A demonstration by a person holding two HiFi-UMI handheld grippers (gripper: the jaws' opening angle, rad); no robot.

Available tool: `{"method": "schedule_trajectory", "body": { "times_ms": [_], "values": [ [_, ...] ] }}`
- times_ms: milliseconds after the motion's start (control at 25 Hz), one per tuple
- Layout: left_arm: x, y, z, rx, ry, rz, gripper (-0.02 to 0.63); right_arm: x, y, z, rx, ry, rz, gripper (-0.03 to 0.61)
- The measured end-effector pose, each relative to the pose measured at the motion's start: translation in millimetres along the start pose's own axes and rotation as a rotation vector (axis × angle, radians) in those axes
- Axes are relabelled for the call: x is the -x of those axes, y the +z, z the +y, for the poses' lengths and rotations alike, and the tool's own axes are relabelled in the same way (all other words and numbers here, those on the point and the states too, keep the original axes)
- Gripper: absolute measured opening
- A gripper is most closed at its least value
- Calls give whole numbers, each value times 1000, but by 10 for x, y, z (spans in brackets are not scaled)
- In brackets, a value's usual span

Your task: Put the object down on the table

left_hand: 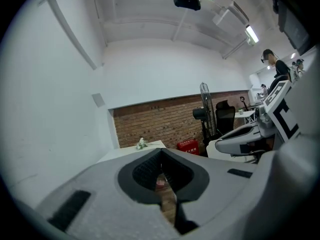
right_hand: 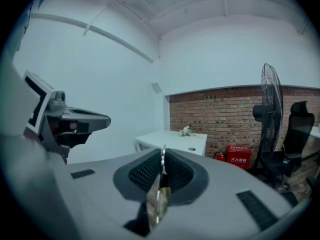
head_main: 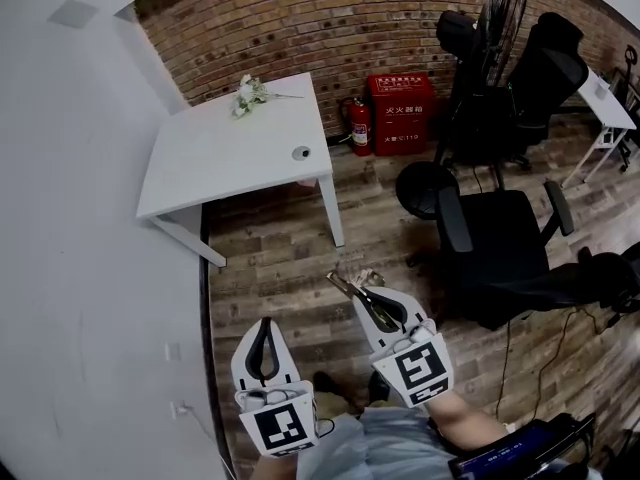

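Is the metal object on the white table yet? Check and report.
No, the metal object is clamped by the fingers of the right gripper, in the air apart from the white table.

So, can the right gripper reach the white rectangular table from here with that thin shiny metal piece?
Probably not yet. The right gripper, shut on the thin shiny metal piece, hangs over the wooden floor, well short of the white rectangular table. Nothing blocks the way; stepping closer should do.
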State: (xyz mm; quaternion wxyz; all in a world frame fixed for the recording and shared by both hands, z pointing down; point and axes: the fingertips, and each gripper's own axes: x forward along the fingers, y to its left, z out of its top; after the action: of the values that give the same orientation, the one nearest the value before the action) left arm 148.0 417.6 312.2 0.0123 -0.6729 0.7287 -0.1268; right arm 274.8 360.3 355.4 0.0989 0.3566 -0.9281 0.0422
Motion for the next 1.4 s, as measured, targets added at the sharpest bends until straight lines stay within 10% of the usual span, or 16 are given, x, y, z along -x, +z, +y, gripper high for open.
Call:
{"method": "schedule_trajectory", "body": {
  "times_ms": [480, 1400],
  "values": [
    [-875, -378, 642, 47, -6, 74, 9, -1054, -115, -79, -19, 0, 89, 34],
    [-2333, -58, 2001, 34, -96, -68, 9, -2834, 699, -68, 44, -105, -1, 34]
  ]
}}
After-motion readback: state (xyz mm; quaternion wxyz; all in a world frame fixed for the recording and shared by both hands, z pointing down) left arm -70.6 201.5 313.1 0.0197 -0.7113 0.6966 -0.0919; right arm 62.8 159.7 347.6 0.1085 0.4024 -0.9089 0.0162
